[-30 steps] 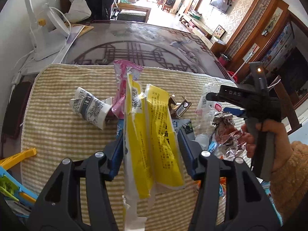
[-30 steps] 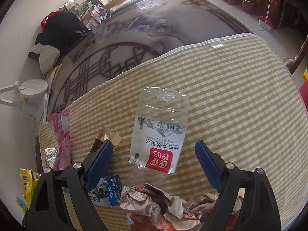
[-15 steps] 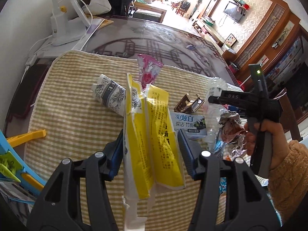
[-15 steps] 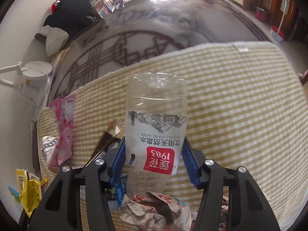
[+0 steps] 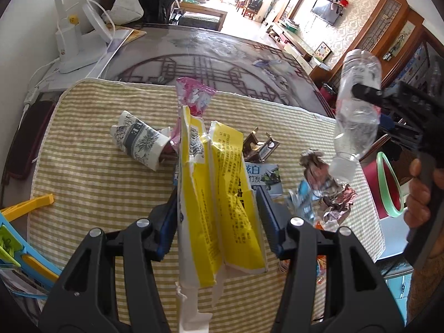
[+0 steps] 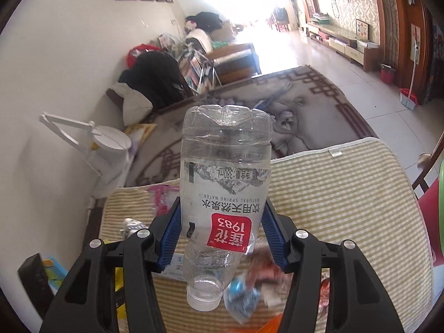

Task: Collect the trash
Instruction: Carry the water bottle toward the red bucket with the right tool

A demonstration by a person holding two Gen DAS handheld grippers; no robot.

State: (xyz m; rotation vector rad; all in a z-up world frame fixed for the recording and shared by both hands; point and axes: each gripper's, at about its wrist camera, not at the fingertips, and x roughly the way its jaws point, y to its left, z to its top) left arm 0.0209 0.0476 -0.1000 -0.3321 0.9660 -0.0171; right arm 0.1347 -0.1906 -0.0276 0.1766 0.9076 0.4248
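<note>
We find the clear plastic bottle (image 6: 224, 194) clamped between the blue fingers (image 6: 172, 233) of the right gripper (image 6: 222, 236), cap end down and base up, raised clear of the striped mat (image 6: 347, 194). In the left wrist view the same bottle (image 5: 356, 111) hangs in the air over the mat's right side, above the crumpled foil wrapper (image 5: 330, 191). The left gripper (image 5: 219, 222) has its fingers closed on the yellow packet (image 5: 219, 208), which stands up between them. Lying on the mat on the counter (image 5: 194, 61), we note a crushed paper cup (image 5: 138, 141), a pink wrapper (image 5: 194, 97), a small brown carton (image 5: 258, 147) and a blue-and-white box (image 5: 263, 177). A red bin with a green rim (image 5: 388, 186) stands just beyond the mat's right edge.
</note>
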